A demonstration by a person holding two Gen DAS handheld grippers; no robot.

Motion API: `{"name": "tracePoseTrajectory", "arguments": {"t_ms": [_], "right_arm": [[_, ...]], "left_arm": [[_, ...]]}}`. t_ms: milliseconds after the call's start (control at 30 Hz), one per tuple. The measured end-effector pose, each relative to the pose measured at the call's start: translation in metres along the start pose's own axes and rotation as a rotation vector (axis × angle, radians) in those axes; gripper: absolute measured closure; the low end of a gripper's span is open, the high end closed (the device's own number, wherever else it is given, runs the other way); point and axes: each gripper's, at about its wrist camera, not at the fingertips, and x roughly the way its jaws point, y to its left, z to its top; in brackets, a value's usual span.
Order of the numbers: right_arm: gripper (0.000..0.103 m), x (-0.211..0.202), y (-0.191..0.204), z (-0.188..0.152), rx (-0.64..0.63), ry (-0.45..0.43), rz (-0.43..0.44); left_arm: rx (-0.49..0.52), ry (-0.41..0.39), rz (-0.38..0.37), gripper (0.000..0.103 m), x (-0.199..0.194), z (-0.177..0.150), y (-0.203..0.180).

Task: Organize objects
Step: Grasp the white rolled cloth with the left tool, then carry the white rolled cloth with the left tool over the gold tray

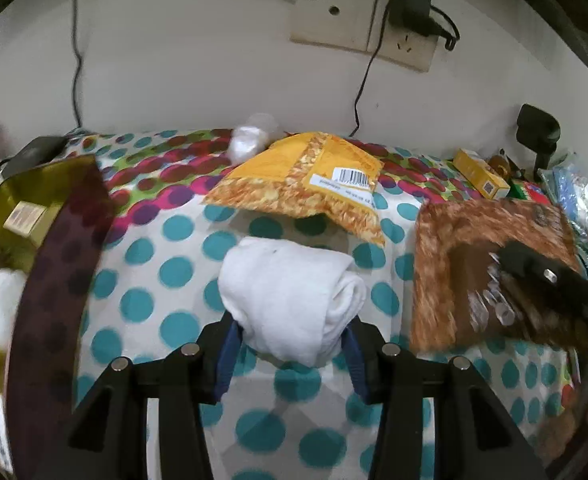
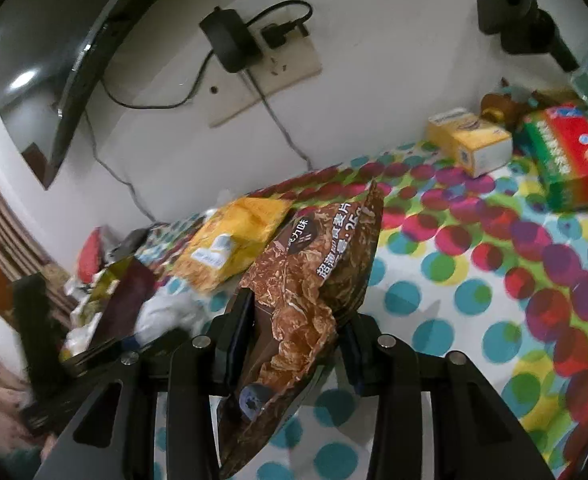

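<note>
My left gripper (image 1: 292,338) is shut on a rolled white towel (image 1: 290,296), held just above the polka-dot tablecloth (image 1: 166,264). My right gripper (image 2: 294,324) is shut on a brown snack bag (image 2: 306,280), held upright above the cloth; the bag also shows in the left wrist view (image 1: 490,264) with the right gripper's fingers (image 1: 534,270) on it. A yellow snack bag (image 1: 306,176) lies flat behind the towel and shows in the right wrist view (image 2: 234,240).
A dark-rimmed basket (image 1: 54,280) with packets stands at the left. A yellow box (image 2: 470,140), a red-green box (image 2: 570,156) and a wall socket (image 1: 366,24) with cables lie at the back. Clutter fills the right edge.
</note>
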Motion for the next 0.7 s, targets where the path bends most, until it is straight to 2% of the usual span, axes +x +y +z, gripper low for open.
{"name": "tracePoseTrajectory", "arguments": {"t_ms": [233, 467, 700], "right_arm": [[0.065, 0.003, -0.003, -0.002, -0.005, -0.02, -0.051], [0.065, 0.003, 0.021, -0.005, -0.135, -0.033, -0.148], [0.066, 0.005, 0.018, -0.005, -0.122, -0.022, -0.158]], "left_arm": [[-0.003, -0.028, 0.03, 0.056, -0.038, -0.021, 0.005], [-0.026, -0.042, 0.028, 0.056, -0.072, -0.034, 0.006], [0.012, -0.103, 0.052, 0.056, -0.128, -0.033, 0.018]]}}
